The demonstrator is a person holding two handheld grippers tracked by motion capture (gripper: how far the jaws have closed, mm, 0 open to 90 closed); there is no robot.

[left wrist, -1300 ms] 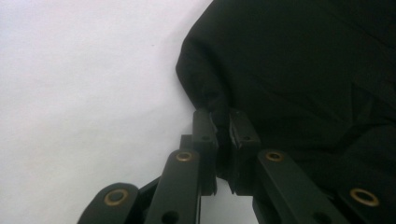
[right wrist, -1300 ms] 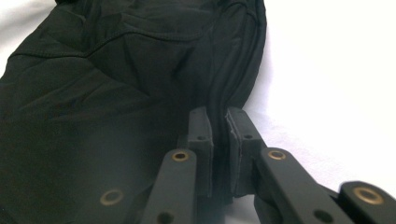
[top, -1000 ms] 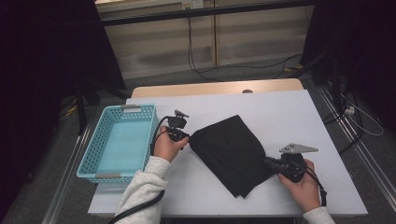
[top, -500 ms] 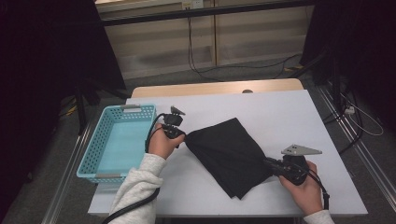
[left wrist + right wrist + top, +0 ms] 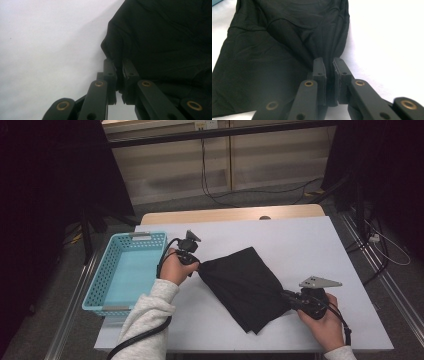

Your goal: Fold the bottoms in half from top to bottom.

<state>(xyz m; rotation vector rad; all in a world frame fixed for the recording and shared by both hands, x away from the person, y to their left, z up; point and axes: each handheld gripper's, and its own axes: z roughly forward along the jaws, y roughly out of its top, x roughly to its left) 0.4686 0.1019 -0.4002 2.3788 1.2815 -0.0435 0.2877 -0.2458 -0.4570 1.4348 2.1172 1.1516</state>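
A black cloth [image 5: 245,287] lies folded across the middle of the white table [image 5: 300,245]. My left gripper [image 5: 198,265] is shut on the cloth's left corner, and the left gripper view has the fabric [image 5: 162,37] pinched between the two jaws of that gripper [image 5: 118,62]. My right gripper [image 5: 286,296] is shut on the cloth's right edge near the front. In the right gripper view a bunched fold of the cloth [image 5: 287,37] runs down into the closed jaws of that gripper [image 5: 329,61]. The cloth looks stretched a little between the two grips.
A light blue plastic basket [image 5: 102,282] stands at the table's left edge, close to my left hand. A wooden strip [image 5: 230,214] runs along the far edge of the table. Cables lie on the floor beyond.
My left gripper has drawn the cloth's left corner slightly left and away. The right gripper has stayed put, and the cloth now lies flatter and more stretched.
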